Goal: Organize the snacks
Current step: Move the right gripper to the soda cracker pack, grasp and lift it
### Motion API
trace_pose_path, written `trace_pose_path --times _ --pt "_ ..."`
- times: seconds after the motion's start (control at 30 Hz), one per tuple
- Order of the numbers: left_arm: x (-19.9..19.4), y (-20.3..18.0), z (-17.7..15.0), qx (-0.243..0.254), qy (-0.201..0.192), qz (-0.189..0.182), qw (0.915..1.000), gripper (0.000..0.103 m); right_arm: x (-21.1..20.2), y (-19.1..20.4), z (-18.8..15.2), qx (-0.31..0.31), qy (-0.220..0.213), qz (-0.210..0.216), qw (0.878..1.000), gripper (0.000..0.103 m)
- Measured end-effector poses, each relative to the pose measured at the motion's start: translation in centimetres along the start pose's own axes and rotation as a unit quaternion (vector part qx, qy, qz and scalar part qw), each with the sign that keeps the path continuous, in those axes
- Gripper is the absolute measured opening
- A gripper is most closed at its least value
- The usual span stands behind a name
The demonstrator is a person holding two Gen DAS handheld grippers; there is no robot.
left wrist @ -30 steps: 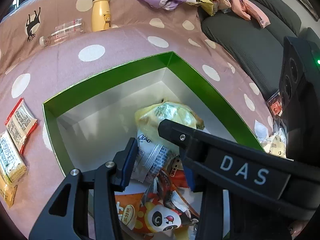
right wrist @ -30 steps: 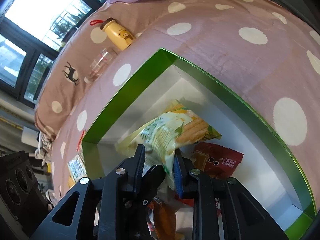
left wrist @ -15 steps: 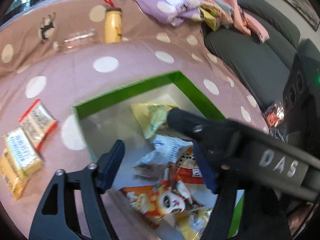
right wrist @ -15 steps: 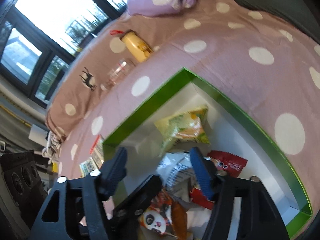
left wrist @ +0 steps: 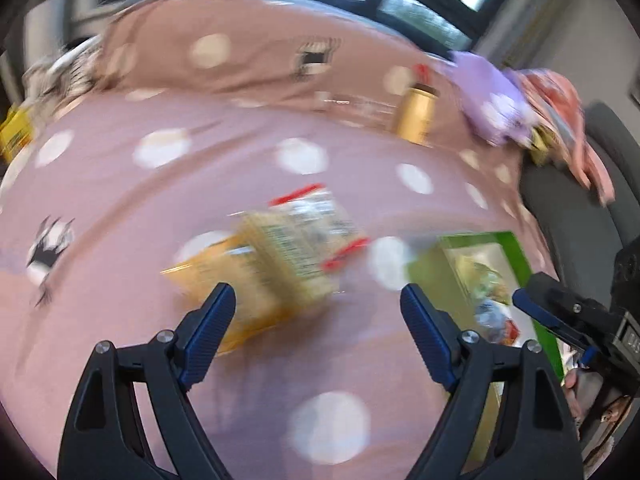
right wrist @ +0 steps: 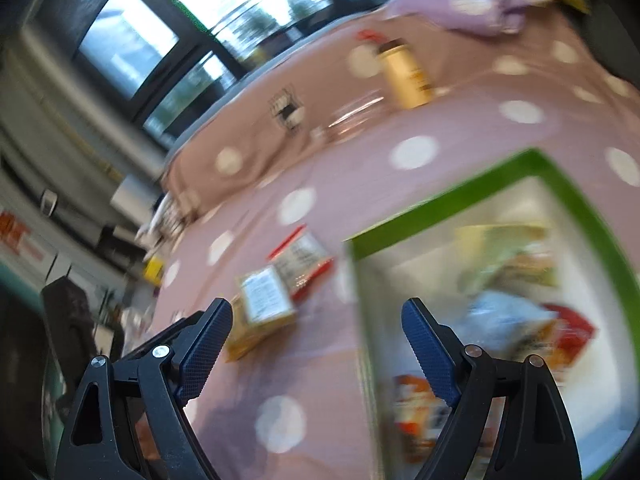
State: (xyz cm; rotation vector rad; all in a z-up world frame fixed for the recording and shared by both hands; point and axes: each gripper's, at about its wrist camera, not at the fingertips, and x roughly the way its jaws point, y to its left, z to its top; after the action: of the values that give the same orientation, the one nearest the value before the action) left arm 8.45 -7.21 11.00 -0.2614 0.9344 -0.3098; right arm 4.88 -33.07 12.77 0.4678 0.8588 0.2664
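Note:
Both views are motion-blurred. My left gripper [left wrist: 316, 320] is open and empty above the pink dotted cloth, just short of a small pile of flat snack packets: a yellow one [left wrist: 236, 280] and a red-edged one [left wrist: 316, 220]. The green-rimmed box [left wrist: 480, 240] with several snack bags lies to its right. My right gripper [right wrist: 316, 340] is open and empty over the box's left rim [right wrist: 400, 228]. The same packets [right wrist: 276, 292] lie left of the box. It also shows at the right edge of the left wrist view [left wrist: 560, 312].
A yellow bottle [left wrist: 416, 120] and a clear bottle [left wrist: 360, 104] stand at the far side of the cloth. A purple pillow [left wrist: 492, 108] and pink fabric [left wrist: 560, 100] lie at the back right beside a dark sofa [left wrist: 580, 220]. Windows run along the back.
Both grippers have let go of their snack bags, opened wide and pulled out of the box. Both swing left toward the packets lying on the cloth.

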Motion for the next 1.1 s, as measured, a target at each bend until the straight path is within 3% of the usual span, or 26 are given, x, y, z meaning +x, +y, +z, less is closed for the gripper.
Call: trace_pose_path --times 0.2,0.33,0.53,0.73,0.8,0.87,1.1 --pt "-2.3 5.8 -1.8 -0.043 0.0 0.032 0.9986 0.084 9.0 7.1 0.5 -0.069 0.111 0.022 0.991 0.087" --pt "-3.2 8.2 -3.7 -0.062 0.012 0.031 0.9975 0.084 15.6 8.2 1.1 -0.071 0.163 -0.05 0.983 0.087" --pt "-3.9 10.4 -6.0 -0.063 0.024 0.041 0.9969 0.084 20.3 7.4 0.9 -0.076 0.204 -0.098 0.971 0.087" --pt "-4.5 11.5 -6.8 -0.073 0.026 0.039 0.9963 0.084 20.3 5.7 0.8 -0.04 0.198 -0.074 0.977 0.085" --pt "-4.7 11.5 -7.0 -0.075 0.025 0.035 0.9962 0.084 19.7 5.8 0.5 -0.048 0.195 -0.072 0.977 0.064" --pt "-5.0 11.4 -7.0 -0.075 0.022 0.032 0.9965 0.084 18.8 5.8 -0.3 -0.048 0.194 -0.066 0.978 0.06" --pt "-6.0 10.6 -7.7 -0.064 0.016 0.043 0.9969 0.084 12.5 7.3 -4.4 -0.065 0.155 -0.084 0.982 0.056"
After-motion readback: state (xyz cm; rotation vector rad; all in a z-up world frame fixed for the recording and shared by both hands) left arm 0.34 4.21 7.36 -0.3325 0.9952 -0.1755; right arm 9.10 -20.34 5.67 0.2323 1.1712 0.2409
